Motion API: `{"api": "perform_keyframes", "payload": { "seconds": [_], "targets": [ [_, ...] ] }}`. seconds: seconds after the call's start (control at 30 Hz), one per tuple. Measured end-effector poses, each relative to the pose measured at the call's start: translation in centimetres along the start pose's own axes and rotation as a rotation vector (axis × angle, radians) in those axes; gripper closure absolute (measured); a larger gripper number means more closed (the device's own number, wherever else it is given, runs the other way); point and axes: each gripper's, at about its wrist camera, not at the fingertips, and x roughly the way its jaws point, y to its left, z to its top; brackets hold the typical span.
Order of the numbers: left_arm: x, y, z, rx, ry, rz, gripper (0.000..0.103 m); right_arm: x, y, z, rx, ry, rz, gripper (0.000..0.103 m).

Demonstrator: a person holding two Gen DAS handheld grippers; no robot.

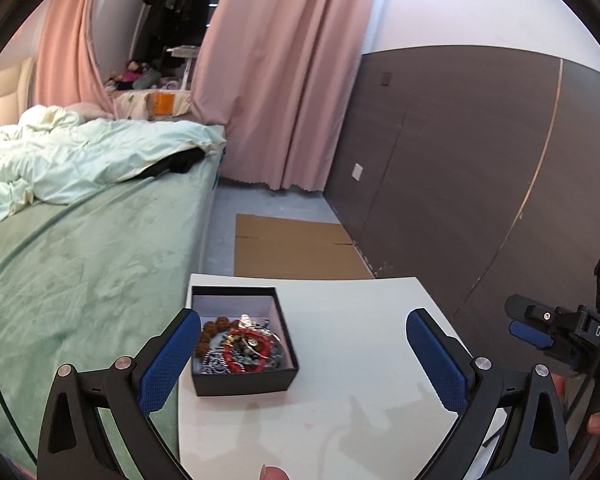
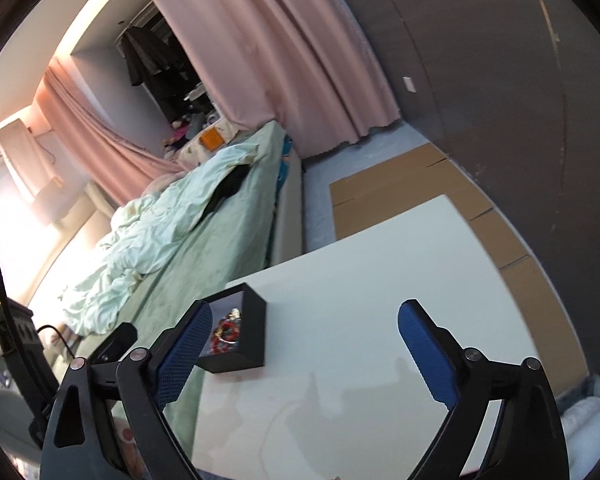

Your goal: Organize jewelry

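Tongs: my left tongs (image 1: 300, 356) and right tongs (image 2: 304, 356) both gape wide, holding nothing.
Box (image 1: 244, 380): black, on the table (image 1: 360, 360), just ahead by my left pad.
Jewelry (image 1: 244, 344): tangled beads and chains inside the box.
Approach: I'd dip one tip in gently, pinching a single strand.

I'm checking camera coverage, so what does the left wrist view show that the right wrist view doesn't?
Left wrist only: the right gripper seen from outside, brown beads and silver chain in the box. Right wrist only: the left gripper's dark edge at lower left, and bright window light. Both: the black jewelry box on the white table, red bracelet, green bed, pink curtains.
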Motion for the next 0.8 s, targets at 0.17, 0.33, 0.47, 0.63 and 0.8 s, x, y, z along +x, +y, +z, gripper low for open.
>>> {"api": "perform_keyframes", "payload": {
  "seconds": [0.17, 0.33, 0.47, 0.63, 0.8],
  "targets": [
    [-0.7, -0.9, -0.3, 0.001, -0.014, 0.005, 0.0, -1.0, -0.2, -0.1, -0.024, -0.004, -0.023, 0.008],
    [-1.3, -1.5, -0.6, 0.033, -0.017, 0.03, 0.0, -1.4, 0.2, -0.8, -0.077, 0.026, -0.022, 0.008],
    [-1.6, -1.8, -1.1, 0.047, -0.002, 0.017, 0.0, -1.3, 0.4, -1.3, -0.106, 0.05, -0.016, 0.008],
    [-1.6, -1.9, -1.6, 0.062, -0.001, 0.026, 0.0, -1.6, 0.1, -1.5, -0.107, 0.05, -0.012, 0.008],
    [-1.6, -1.8, -1.6, 0.059, -0.006, 0.021, 0.001, -1.7, 0.1, -1.6, -0.095, 0.05, -0.004, 0.008]
  ]
}}
